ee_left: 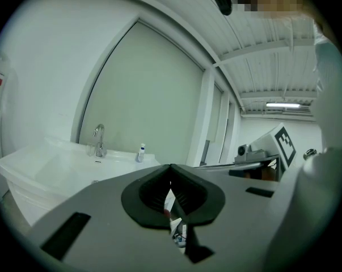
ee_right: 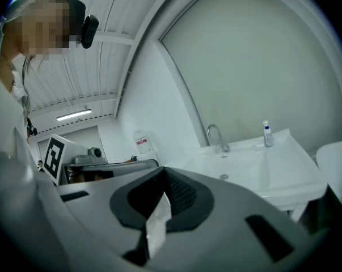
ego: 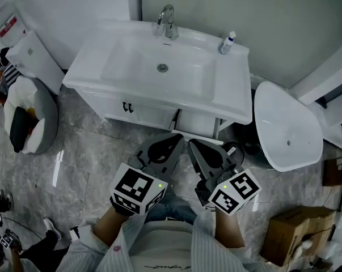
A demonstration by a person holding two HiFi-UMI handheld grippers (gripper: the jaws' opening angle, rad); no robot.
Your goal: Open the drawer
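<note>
A white vanity (ego: 227, 98) stands against the wall, and the cabinet front (ego: 145, 115) under its basin carries two small dark handles (ego: 126, 107). That front looks closed. Both grippers hover side by side above the floor, just short of the cabinet and pointing at it. My left gripper (ego: 180, 137) has its jaws together with nothing between them. My right gripper (ego: 189, 142) is shut and empty as well, its tip almost touching the left one. The basin shows ahead in the left gripper view (ee_left: 51, 169) and in the right gripper view (ee_right: 256, 166).
A faucet (ego: 168, 21) and a small bottle (ego: 227, 43) stand on the vanity top. A loose white basin (ego: 287, 129) leans on the floor at the right, with cardboard boxes (ego: 295, 231) nearer me. A grey-and-white padded seat (ego: 29, 115) sits at the left.
</note>
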